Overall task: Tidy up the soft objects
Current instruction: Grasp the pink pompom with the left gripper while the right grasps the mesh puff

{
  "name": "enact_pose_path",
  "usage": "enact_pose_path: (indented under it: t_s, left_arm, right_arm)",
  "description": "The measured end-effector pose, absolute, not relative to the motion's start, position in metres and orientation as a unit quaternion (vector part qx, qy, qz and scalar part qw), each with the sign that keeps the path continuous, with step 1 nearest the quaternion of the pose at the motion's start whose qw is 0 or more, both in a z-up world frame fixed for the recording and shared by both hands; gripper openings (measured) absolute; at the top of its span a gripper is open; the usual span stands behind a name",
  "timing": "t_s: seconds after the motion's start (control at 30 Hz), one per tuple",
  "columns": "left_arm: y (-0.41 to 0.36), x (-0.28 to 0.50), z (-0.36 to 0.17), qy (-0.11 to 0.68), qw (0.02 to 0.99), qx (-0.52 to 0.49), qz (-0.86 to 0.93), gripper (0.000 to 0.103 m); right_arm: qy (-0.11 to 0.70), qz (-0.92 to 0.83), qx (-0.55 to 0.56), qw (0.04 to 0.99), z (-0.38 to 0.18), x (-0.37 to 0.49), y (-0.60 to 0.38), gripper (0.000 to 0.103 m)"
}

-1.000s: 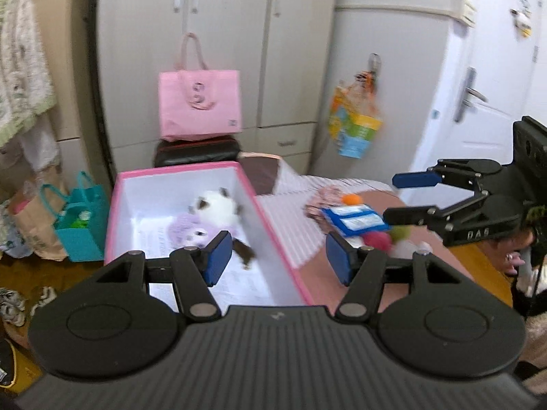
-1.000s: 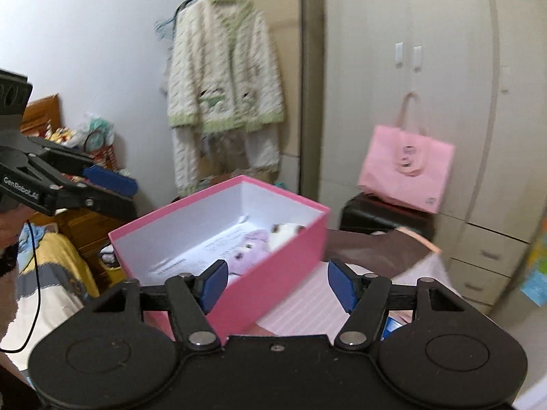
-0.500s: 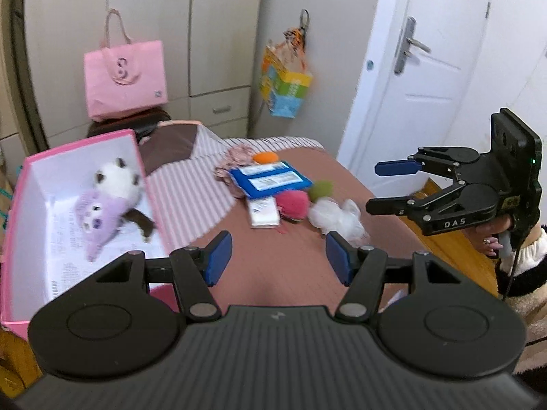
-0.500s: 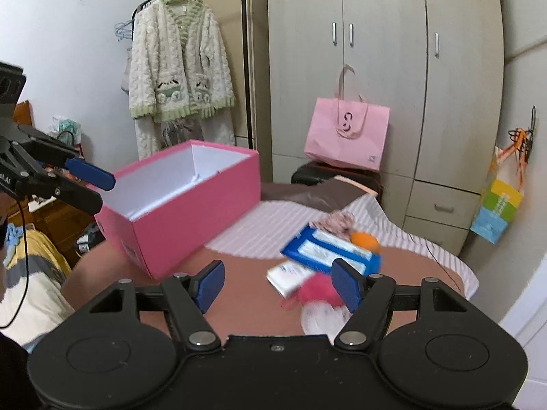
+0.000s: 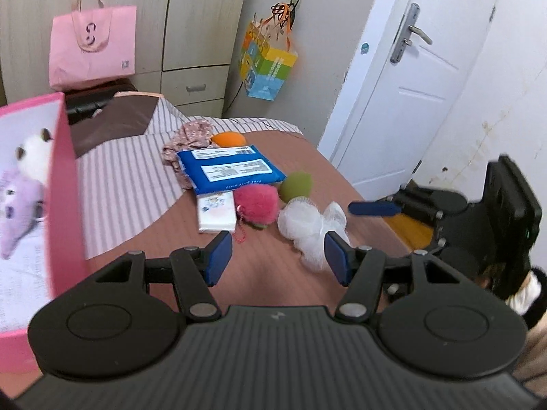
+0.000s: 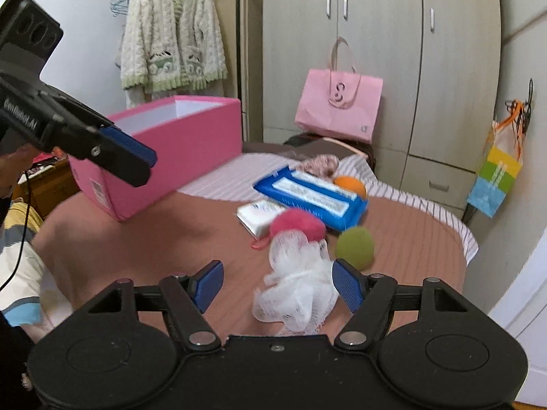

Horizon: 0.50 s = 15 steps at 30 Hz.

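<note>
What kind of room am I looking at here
Most likely a bedroom: a tall beige wardrobe with drawers, a cream knitted cardigan on a hanger, and a brown-and-striped bedspread under the toys beside the pink cardboard box.

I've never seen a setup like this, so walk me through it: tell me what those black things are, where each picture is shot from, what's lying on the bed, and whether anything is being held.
There is no robot here. A person holds two hand-held grabbers, each with two blue-padded fingers and a camera looking along them. One picture is from the left gripper, the other from the right gripper; each also sees the other one off to its side. On the surface lie a white mesh pouf, a pink pompom, a green ball, an orange ball, a blue packet and a small white pack. The pink box already holds plush toys. Both grippers are open; nothing is held.
</note>
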<state>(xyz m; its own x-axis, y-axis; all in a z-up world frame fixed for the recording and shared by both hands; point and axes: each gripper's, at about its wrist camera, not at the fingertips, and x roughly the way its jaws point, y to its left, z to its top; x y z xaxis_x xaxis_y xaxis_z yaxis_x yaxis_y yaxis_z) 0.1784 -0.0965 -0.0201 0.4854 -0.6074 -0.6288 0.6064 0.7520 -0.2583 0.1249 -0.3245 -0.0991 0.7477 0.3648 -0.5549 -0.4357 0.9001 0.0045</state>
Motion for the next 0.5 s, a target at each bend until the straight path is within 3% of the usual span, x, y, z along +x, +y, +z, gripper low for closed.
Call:
enact_pose_path:
  t_s: [0.5]
  left_arm:
    - [-0.167,0.244,-0.076,0.360,0.875,-0.015,-0.323,0.052]
  right_arm:
    - [0.292,0.199,-0.077,0.932,-0.134,0.157,-0.320,0.075]
